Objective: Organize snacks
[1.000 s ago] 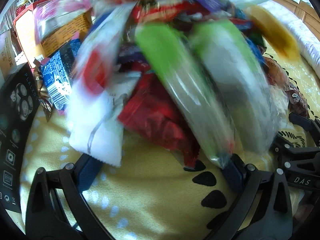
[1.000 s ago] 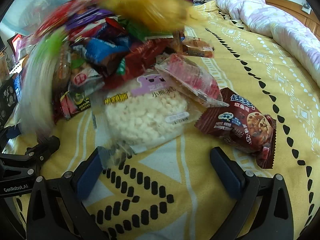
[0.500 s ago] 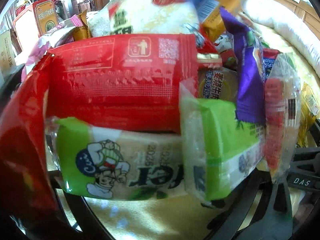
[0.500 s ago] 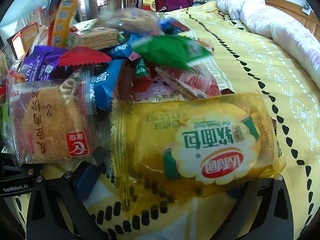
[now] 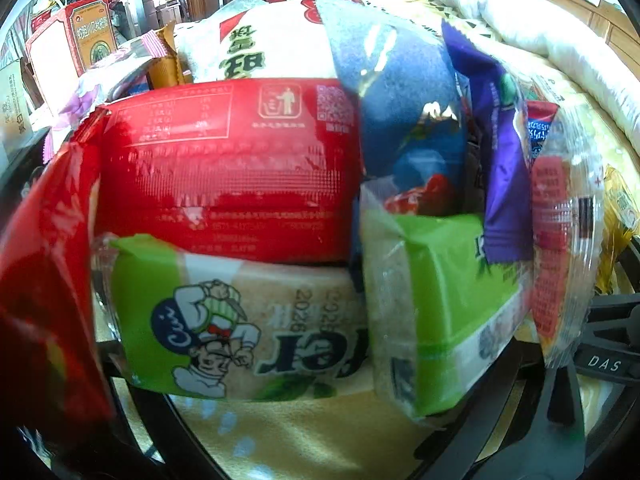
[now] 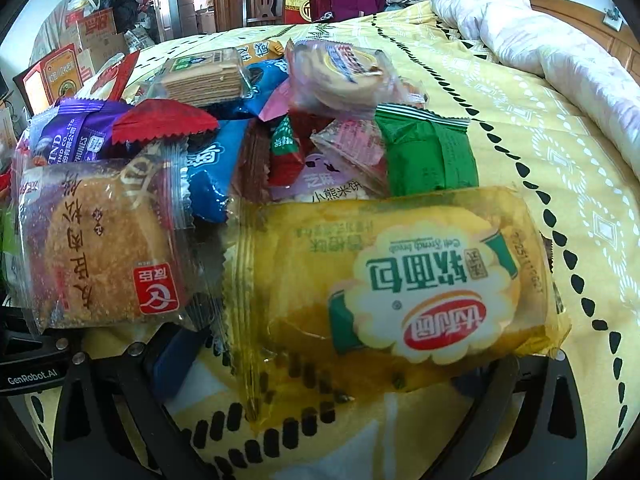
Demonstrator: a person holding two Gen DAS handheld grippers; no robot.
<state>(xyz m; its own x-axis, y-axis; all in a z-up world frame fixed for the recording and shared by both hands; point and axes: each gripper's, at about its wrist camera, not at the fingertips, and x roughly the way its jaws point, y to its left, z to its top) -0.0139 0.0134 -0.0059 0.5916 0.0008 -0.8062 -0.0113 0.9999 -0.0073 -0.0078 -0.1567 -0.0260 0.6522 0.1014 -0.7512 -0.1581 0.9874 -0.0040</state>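
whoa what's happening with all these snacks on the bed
A heap of wrapped snacks lies on a yellow bedspread, with a handheld gripper on each side. Neither holds anything. A yellow soft-bread packet lies across the right gripper; a green chef-logo packet and a red packet crowd the left gripper's view. No sorting shows yet.

Yellow patterned bedspread [image 6: 520, 128] carries snack pile [image 6: 256, 152]; rumpled duvet [image 6: 532, 40] at far edge.

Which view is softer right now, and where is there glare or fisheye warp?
Left wrist: softer, with the blue packet smeared and glare on the red packet. Right wrist: sharper, print readable on the yellow bread packet, sheen on its film; the bedspread pattern bends toward the rim.
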